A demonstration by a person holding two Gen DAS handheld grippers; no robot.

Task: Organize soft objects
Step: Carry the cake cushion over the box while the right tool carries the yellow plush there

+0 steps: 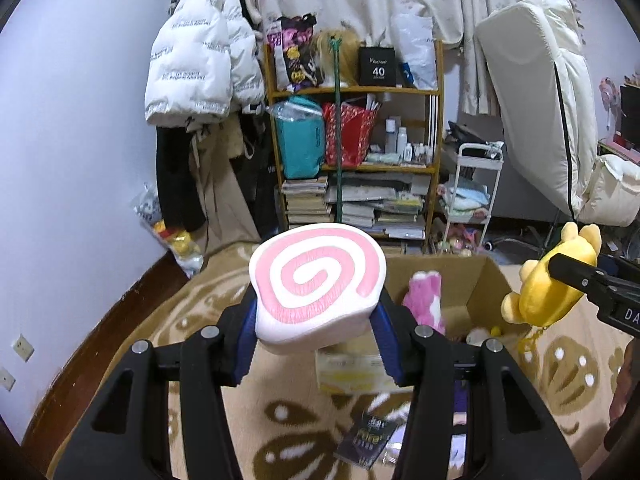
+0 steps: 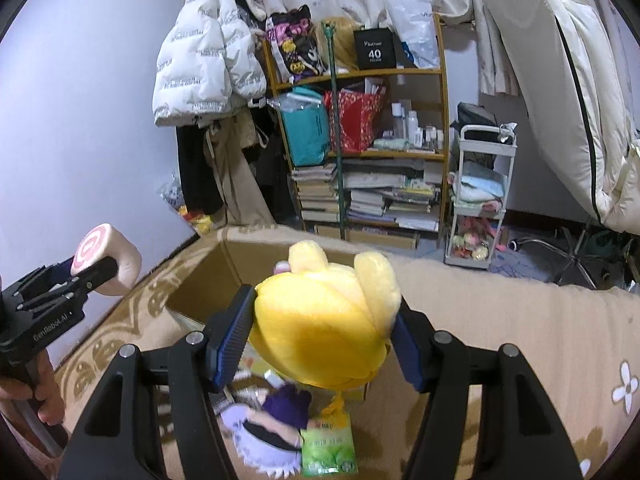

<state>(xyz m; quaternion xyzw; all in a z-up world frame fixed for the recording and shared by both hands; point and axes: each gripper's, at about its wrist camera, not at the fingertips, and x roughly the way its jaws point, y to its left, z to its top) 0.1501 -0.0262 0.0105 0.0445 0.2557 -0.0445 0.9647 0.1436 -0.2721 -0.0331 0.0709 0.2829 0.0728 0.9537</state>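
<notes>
Above the patterned beige rug, I hold two soft toys up in the air, one in each gripper. My left gripper is clamped on a white squishy cushion with a pink spiral face, the blue pads pressing into its sides. My right gripper is clamped on a yellow plush toy, its pale ears pointing to the far side. Beyond both toys sits an open cardboard box on the rug, with a pink plush inside near its left wall. Below my right jaws lie a purple-haired doll and a green packet. Far off, a wooden shelf stands against the curtain, a white puffer jacket hanging to its left
</notes>
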